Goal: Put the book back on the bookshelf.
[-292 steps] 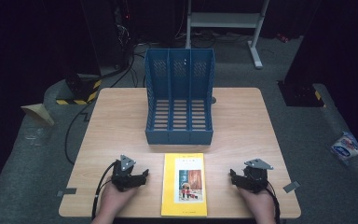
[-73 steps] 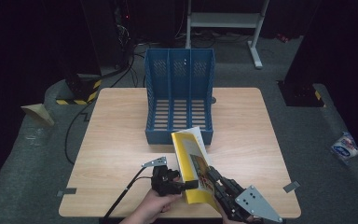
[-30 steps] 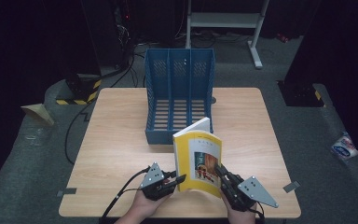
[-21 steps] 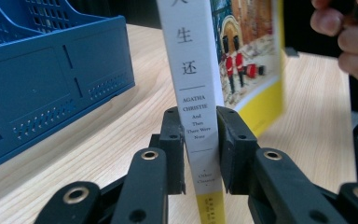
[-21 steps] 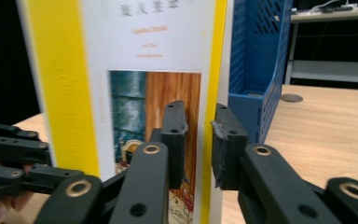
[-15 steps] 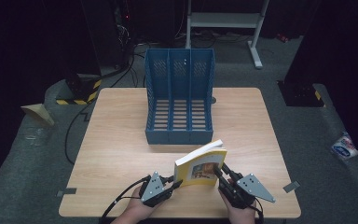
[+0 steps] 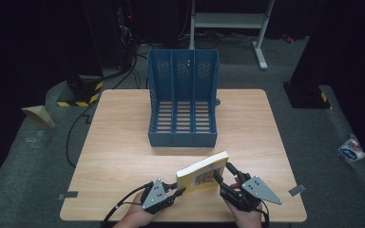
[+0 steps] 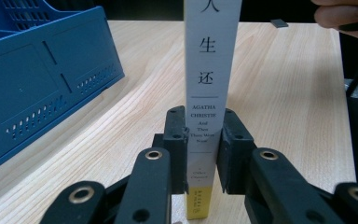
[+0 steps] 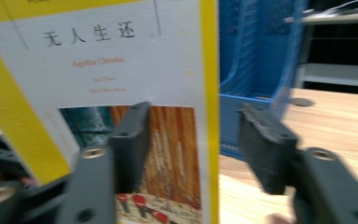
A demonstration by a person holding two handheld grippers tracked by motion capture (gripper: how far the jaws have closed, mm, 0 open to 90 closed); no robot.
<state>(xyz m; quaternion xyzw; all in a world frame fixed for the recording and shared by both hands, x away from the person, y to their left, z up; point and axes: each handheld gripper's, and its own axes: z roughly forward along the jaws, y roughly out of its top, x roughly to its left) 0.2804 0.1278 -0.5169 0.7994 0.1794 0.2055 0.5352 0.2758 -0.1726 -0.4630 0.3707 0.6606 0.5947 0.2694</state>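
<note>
Gripping the spine of the Agatha Christie paperback [image 8: 208, 93], the left claw [image 7: 178, 191] is clamping it at six o'clock on the counter [image 7: 123, 142]; the right claw [image 7: 223, 175], jaws just opening, is standing open astride the book's edge; the blue file rack [image 7: 183, 102] is sitting toward twelve o'clock.

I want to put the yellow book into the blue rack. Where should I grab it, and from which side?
Grip the book across its spine, low near one end, coming from the spine side, as the left gripper does. The spine is narrow, flat-sided and fits between the jaws. The right gripper stands open at the cover, so one hold likely carries it to the rack.
</note>
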